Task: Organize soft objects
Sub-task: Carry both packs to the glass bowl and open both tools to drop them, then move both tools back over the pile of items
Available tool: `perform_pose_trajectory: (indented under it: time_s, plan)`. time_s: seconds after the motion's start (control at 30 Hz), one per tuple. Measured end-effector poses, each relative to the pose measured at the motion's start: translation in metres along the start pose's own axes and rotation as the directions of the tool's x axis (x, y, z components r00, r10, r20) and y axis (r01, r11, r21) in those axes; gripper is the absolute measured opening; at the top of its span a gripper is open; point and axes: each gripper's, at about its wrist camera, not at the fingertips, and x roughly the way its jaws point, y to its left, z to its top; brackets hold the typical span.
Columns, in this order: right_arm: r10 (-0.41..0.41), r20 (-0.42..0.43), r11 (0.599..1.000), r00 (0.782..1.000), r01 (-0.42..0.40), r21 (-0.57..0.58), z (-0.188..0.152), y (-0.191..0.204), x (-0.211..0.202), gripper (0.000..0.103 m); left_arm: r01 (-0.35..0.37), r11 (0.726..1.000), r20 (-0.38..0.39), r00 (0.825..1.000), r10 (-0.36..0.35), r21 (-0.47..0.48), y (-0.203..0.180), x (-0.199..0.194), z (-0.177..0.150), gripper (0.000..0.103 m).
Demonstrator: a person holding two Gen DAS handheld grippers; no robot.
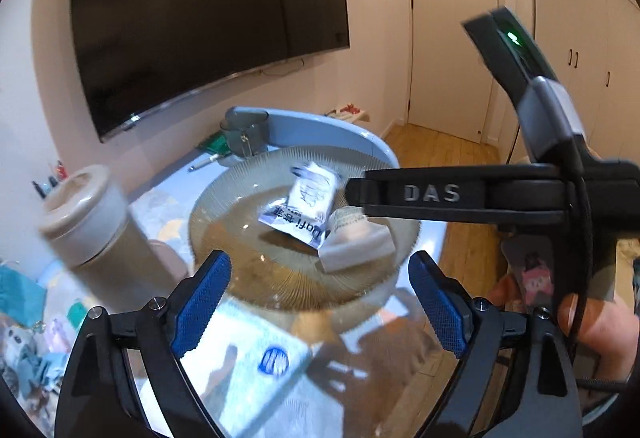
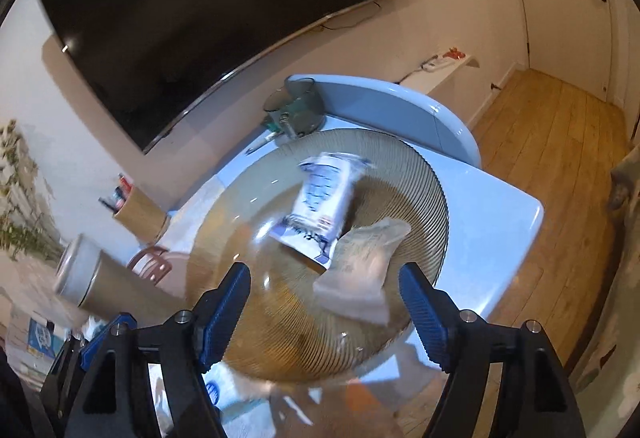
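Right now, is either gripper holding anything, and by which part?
Nothing held. Left gripper and right gripper are both open; the two packets lie in the glass bowl.

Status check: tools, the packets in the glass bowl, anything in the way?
Left tool open, empty. Right tool open, empty. Blue-printed packet and plain white packet lying in glass bowl, touching. Nothing blocking; tumbler off to one side.

Big dark TV (image 1: 200,26) on a pale wall, ceiling lights reflected in it. Below, a light blue table (image 2: 508,222) w/ a grey cup (image 1: 244,134) at its far edge, a tan tumbler (image 1: 92,222) w/ cream lid at left. Wood floor (image 2: 552,142), closed white door (image 1: 452,34), cupboards (image 1: 580,50) at right.
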Motion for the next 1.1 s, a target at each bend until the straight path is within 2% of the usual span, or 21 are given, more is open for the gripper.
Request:
perform_pose_trajectory:
  time_s: [0.13,0.27,0.37,0.43,0.53,0.57,0.6,0.63,0.77,0.9,0.93,1.03,1.1]
  plan:
    - [0.028,0.040,0.996,0.999,-0.025,-0.081,-0.018,0.032,-0.034,0.076,-0.038,0.999,0.034,0.999,0.039,-0.031,0.010,-0.047,-0.014,0.090]
    - [0.089,0.089,0.980,0.992,-0.071,-0.187,-0.041,0.078,-0.065,0.084,-0.086,0.993,0.061,0.994,0.091,-0.085,0.034,-0.090,-0.029,0.090]
    - [0.143,0.097,0.943,0.985,-0.105,-0.315,-0.062,0.127,-0.082,0.087,-0.179,0.976,0.061,0.980,0.187,-0.121,0.058,-0.122,-0.047,0.090]
    - [0.199,0.082,0.904,0.977,-0.150,-0.401,-0.083,0.164,-0.087,0.091,-0.237,0.959,0.055,0.967,0.248,-0.152,0.077,-0.140,-0.062,0.090]
    - [0.234,0.068,0.853,0.970,-0.171,-0.493,-0.115,0.210,-0.083,0.094,-0.371,0.904,0.014,0.924,0.382,-0.214,0.118,-0.169,-0.095,0.091]
    - [0.236,0.060,0.839,0.970,-0.172,-0.517,-0.124,0.221,-0.078,0.094,-0.393,0.891,-0.014,0.916,0.400,-0.229,0.132,-0.176,-0.105,0.099]
    - [0.247,0.044,0.820,0.968,-0.184,-0.543,-0.136,0.234,-0.071,0.096,-0.408,0.880,-0.031,0.910,0.413,-0.244,0.142,-0.181,-0.114,0.099]
    - [0.266,0.011,0.799,0.964,-0.214,-0.562,-0.148,0.249,-0.062,0.101,-0.449,0.851,-0.056,0.890,0.452,-0.270,0.159,-0.189,-0.130,0.099]
    - [0.286,-0.092,0.763,0.954,-0.285,-0.580,-0.176,0.283,-0.028,0.101,-0.552,0.765,-0.151,0.832,0.534,-0.332,0.210,-0.203,-0.173,0.099]
    - [0.285,-0.145,0.734,0.947,-0.313,-0.602,-0.205,0.309,0.008,0.101,-0.594,0.689,-0.225,0.801,0.555,-0.414,0.256,-0.194,-0.207,0.099]
    - [0.285,-0.163,0.729,0.945,-0.324,-0.604,-0.212,0.313,0.020,0.101,-0.613,0.668,-0.256,0.787,0.561,-0.421,0.268,-0.186,-0.218,0.099]
    - [0.288,-0.202,0.705,0.936,-0.350,-0.617,-0.234,0.323,0.050,0.101,-0.645,0.636,-0.311,0.763,0.566,-0.424,0.287,-0.167,-0.247,0.098]
    - [0.280,-0.203,0.691,0.938,-0.344,-0.635,-0.243,0.326,0.063,0.101,-0.631,0.627,-0.332,0.775,0.537,-0.458,0.299,-0.158,-0.264,0.098]
